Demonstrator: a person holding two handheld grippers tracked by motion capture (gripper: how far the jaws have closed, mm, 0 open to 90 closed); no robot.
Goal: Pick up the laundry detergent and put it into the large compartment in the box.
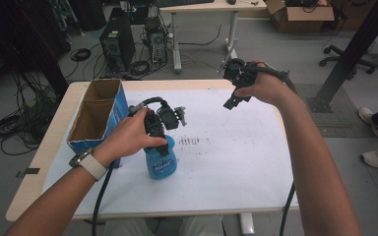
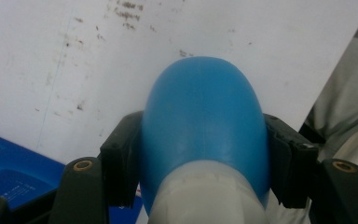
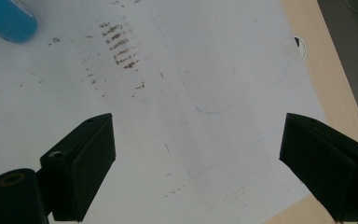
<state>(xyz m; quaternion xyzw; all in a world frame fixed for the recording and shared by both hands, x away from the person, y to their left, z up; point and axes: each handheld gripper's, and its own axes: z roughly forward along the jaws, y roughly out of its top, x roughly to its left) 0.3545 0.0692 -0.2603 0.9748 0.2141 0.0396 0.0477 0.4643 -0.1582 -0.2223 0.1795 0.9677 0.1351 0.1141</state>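
While the left gripper clamps the blue bottle upright on the white table beside the cardboard box, the right gripper hangs wide open, empty, apparently kept clear.

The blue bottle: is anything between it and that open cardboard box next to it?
Nothing visible. The left gripper is clamped on the blue bottle, which stands on the table right beside the cardboard box; only the box's own wall separates them.
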